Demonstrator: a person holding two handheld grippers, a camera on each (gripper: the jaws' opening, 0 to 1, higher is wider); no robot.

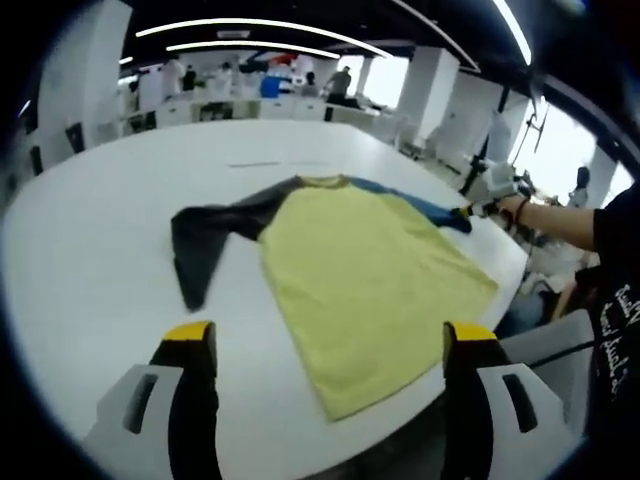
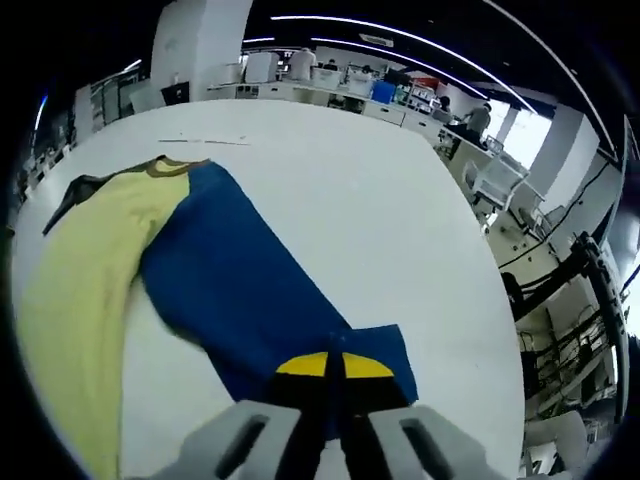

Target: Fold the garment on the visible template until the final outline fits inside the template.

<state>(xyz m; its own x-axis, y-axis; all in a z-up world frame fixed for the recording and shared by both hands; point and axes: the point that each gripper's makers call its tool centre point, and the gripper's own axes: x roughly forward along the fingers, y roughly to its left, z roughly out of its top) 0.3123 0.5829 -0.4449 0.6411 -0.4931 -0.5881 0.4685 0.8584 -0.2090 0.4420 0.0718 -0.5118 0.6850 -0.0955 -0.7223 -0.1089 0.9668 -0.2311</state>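
Right gripper (image 2: 334, 366): jaws pressed together, pinching the cuff end of the blue sleeve (image 2: 250, 290) near the table's (image 2: 350, 170) edge. Left gripper (image 1: 330, 345): jaws spread wide, holding nothing, above the near table edge. Garment (image 1: 360, 270) lies flat on the white table: yellow body, hem toward the near edge, dark sleeve (image 1: 205, 240) stretched out opposite the blue one.
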